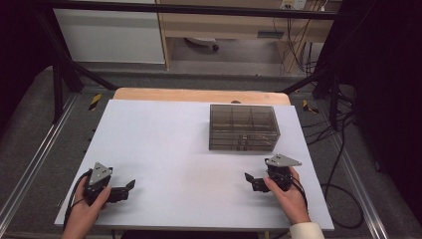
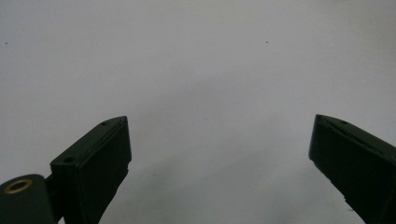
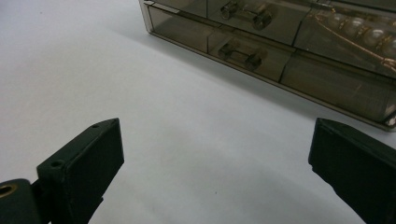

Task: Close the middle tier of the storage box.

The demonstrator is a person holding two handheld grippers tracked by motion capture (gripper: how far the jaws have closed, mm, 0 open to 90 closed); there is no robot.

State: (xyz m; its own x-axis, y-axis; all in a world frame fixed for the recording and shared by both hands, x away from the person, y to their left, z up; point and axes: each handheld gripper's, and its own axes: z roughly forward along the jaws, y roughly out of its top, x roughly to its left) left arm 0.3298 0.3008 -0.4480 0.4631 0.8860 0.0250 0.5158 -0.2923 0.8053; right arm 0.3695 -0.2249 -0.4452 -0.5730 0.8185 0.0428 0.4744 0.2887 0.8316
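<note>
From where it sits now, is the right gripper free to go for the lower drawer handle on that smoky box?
Probably yes: the right gripper is open, with bare table up to the drawer handle.

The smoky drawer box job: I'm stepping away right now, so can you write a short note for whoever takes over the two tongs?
Left tongs: open, holding nothing, low over the white table at its near left.
Right tongs: open, holding nothing, at the near right, pointed roughly toward the left tongs.
Smoky drawer box: far right of the table, apart from both tongs. In the right gripper view, two front drawer handles show, drawers look shut, and pearl-like beads lie inside.
Done: nothing visible; box untouched.
Left: probably reach a drawer handle with the right tongs, which are nearer.
</note>
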